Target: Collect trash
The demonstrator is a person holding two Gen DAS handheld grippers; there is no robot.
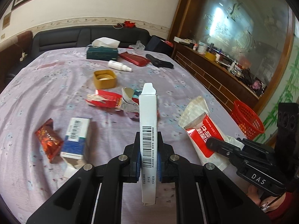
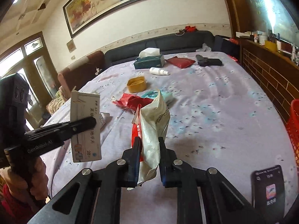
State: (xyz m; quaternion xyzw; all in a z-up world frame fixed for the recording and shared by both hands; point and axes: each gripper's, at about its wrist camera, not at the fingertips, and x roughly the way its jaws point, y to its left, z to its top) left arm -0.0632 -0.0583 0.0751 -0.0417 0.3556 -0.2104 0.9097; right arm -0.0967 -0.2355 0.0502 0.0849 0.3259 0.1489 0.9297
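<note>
Left gripper (image 1: 148, 160) clamped a barcoded white box (image 1: 148, 130) | right gripper (image 2: 149, 160), marked "DAS", pinched a red-white pouch (image 2: 153, 123) | red basket (image 1: 246, 119) beyond the pouch, off the bed (image 1: 37, 85) edge

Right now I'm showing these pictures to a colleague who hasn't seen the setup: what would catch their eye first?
Two pieces of trash held up at once: the left tool grips a thin white box with a barcode, the right tool a crumpled red-and-white pouch. Behind them, wrappers and cartons litter the lilac sheet, and a red basket waits at its right edge.
</note>
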